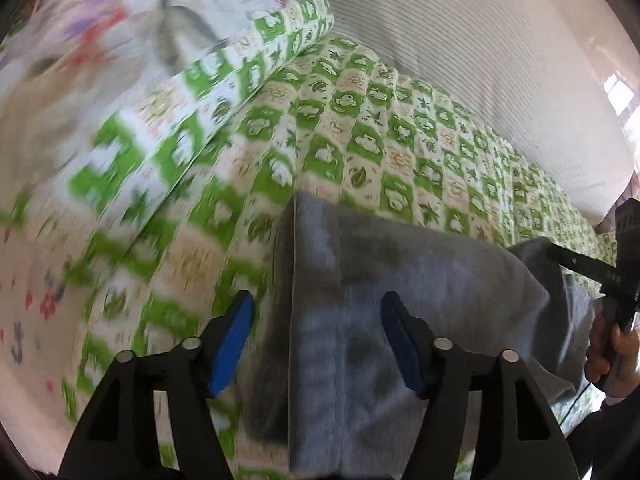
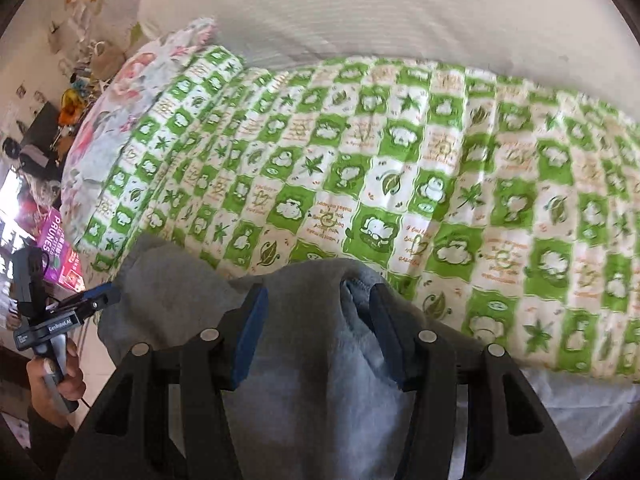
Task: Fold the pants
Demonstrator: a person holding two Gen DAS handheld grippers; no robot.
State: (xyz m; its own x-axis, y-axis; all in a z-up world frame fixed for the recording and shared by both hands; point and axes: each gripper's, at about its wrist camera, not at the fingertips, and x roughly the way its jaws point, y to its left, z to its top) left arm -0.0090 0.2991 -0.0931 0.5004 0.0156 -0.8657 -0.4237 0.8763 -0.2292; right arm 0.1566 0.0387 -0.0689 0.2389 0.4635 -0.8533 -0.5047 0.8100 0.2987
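Grey fleece pants (image 1: pixel 400 288) lie folded on a green-and-white checked bedspread (image 1: pixel 360 120). My left gripper (image 1: pixel 316 340) is open, its blue pads astride the left edge of the pants, just above the cloth. In the right wrist view the pants (image 2: pixel 316 320) bunch up between the blue pads of my right gripper (image 2: pixel 316 328), which is open around the cloth. The right gripper also shows at the right edge of the left wrist view (image 1: pixel 580 264), and the left gripper at the left of the right wrist view (image 2: pixel 92 300).
A checked pillow (image 1: pixel 224 92) and a floral pillow (image 1: pixel 120 32) lie at the left end of the bed. A white striped bolster (image 2: pixel 400 12) runs along the far side. Beyond the bed's left end are cluttered shelves and a purple box (image 2: pixel 56 240).
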